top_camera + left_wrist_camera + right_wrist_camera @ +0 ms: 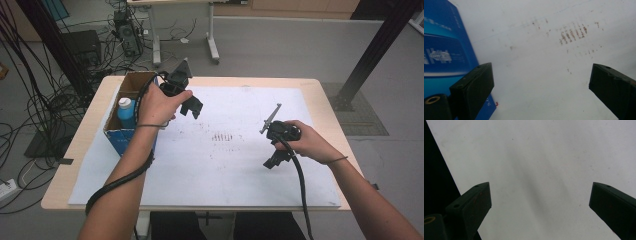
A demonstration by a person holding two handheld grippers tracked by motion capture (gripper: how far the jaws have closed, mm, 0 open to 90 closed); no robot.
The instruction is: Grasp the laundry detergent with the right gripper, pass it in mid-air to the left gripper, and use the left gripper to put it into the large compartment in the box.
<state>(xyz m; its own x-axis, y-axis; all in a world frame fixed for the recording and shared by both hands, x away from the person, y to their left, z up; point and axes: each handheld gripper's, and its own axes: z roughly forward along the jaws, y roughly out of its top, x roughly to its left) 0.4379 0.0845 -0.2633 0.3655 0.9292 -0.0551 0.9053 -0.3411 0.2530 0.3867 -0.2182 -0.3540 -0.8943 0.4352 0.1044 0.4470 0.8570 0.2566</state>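
White sheeting (210,165) is covering the counter (325,100), both hand-held grippers hanging wide and empty above it. Right hand-held gripper (272,161) is hovering nearest; left hand-held gripper (192,107) is hovering beside the open cardboard box (131,85) — approaching its blue, white-capped bottle (126,112) squarely from above looks wisest.

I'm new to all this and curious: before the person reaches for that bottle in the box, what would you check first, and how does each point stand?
1. Left tool open: ok, its jaws stand wide apart.
2. Right tool open: ok, also wide apart.
3. Both tools empty: ok, nothing between the jaws.
4. Bottle upright in the box: ok, white cap on top.
5. Left tool near the box: ok, just beside it.
6. Room around the bottle for the jaws: cannot tell.
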